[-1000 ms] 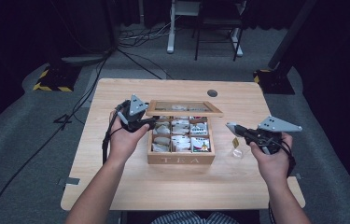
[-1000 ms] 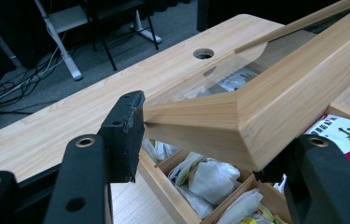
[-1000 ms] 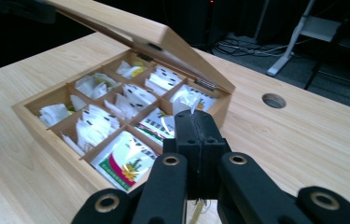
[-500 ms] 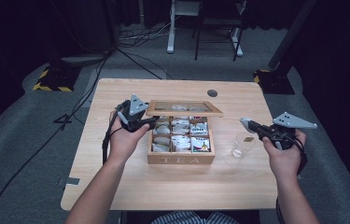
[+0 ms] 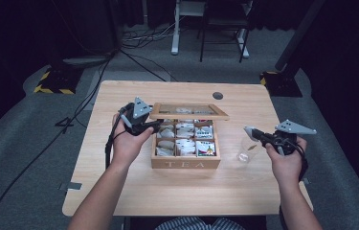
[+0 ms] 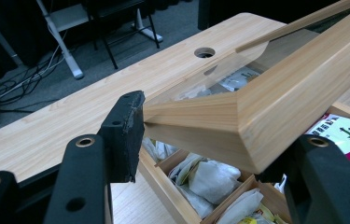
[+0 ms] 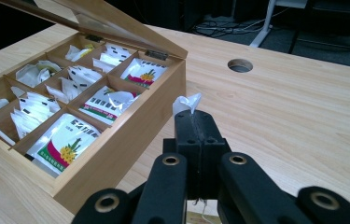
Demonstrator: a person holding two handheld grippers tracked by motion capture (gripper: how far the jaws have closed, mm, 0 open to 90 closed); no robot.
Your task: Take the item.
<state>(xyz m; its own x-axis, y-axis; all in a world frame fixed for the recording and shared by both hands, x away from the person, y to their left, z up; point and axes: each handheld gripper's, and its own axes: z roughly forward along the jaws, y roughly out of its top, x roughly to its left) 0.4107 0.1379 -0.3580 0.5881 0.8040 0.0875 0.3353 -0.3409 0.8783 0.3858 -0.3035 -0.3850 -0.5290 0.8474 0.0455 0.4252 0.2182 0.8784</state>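
1. The wooden tea box (image 5: 185,157) sits mid-counter (image 5: 177,191), its compartments stuffed with tea bags (image 7: 67,137).
2. The left gripper (image 5: 154,125) is at the box's left side, clamped on the corner of the glass-paned lid (image 6: 256,107), which is propped up at a tilt over the box's back edge.
3. The right gripper (image 5: 250,131) hangs off to the box's right, jaws squeezed tight on a little white paper tag (image 7: 185,102), with thin string dangling below.
4. A clear glass cup (image 5: 245,149) stands just right of the box, right under that gripper.
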